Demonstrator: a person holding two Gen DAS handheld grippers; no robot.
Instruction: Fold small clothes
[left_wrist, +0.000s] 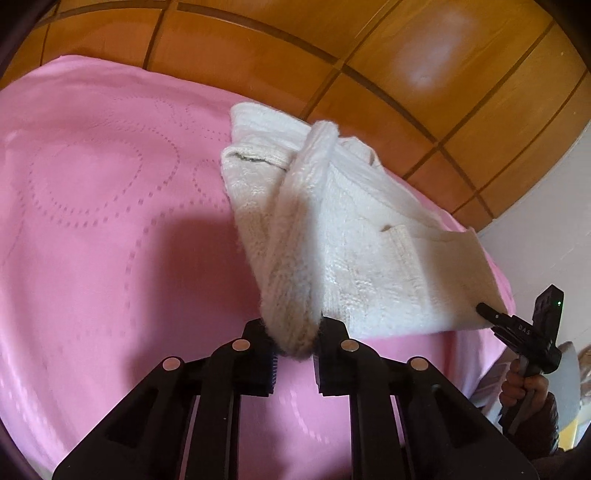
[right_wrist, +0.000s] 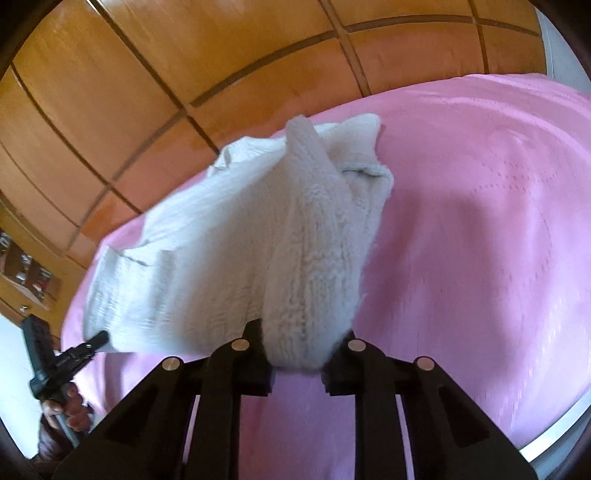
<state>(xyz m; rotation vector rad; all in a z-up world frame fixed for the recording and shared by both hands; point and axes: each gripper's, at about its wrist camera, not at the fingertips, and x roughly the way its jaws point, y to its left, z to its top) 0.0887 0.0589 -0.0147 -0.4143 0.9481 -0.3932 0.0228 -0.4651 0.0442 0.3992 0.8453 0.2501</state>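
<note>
A small white knitted garment (left_wrist: 332, 221) is held up above a pink bedspread (left_wrist: 92, 221). My left gripper (left_wrist: 295, 339) is shut on a bunched corner of its near edge. My right gripper (right_wrist: 299, 350) is shut on another bunched corner of the same garment (right_wrist: 258, 240). Each gripper shows in the other's view, pinching the garment's far lower corner: the right gripper in the left wrist view (left_wrist: 484, 308), the left gripper in the right wrist view (right_wrist: 101, 336). The garment's far end with its neck opening (left_wrist: 255, 157) rests on the bedspread.
The pink bedspread (right_wrist: 480, 221) has dotted heart patterns. Wooden panelled wardrobe doors (left_wrist: 369, 55) stand behind the bed. A white wall (left_wrist: 546, 240) is at the right of the left wrist view. A wooden shelf with small items (right_wrist: 26, 273) is at the left of the right wrist view.
</note>
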